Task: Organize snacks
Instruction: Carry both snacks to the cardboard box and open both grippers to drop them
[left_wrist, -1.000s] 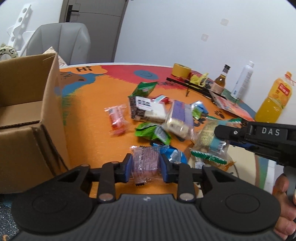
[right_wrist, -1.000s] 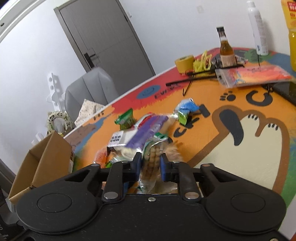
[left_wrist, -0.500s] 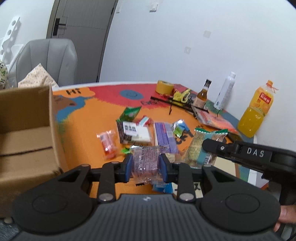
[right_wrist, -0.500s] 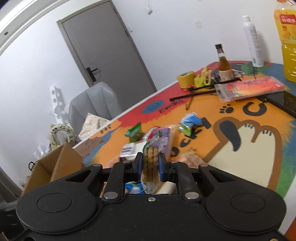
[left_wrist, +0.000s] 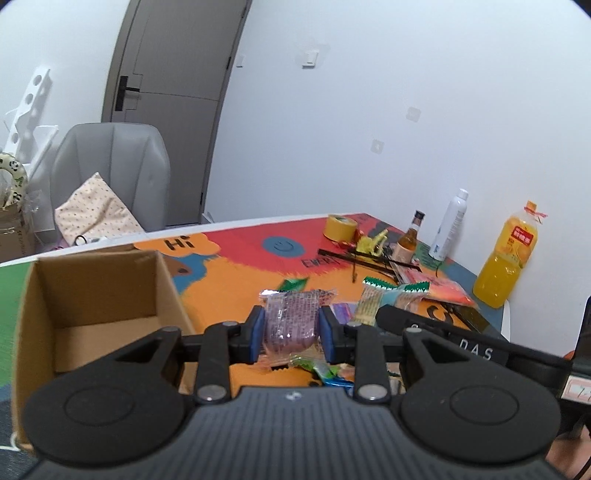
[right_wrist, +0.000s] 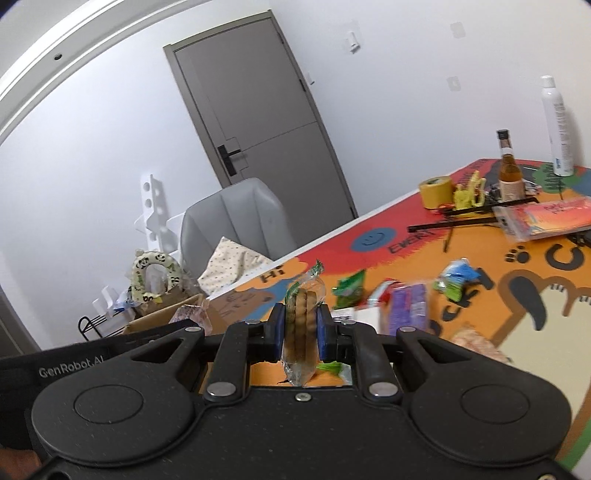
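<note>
Here the left gripper (left_wrist: 291, 332) has its jaws pinched on a purple snack packet (left_wrist: 291, 321), the cardboard box (left_wrist: 99, 295) just left of them. The right gripper (right_wrist: 300, 332) has its jaws nearly closed on a biscuit packet (right_wrist: 301, 321). Both wrappers look light, crinkly and slippery, the biscuits brittle, so a mid-body hold seems best.

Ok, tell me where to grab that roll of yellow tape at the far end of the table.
Take the yellow tape roll across its wall, one finger in the open core, coming from above. It lies flat on the table with the hole facing up, and its outer width looks broad for the tongs.
</note>
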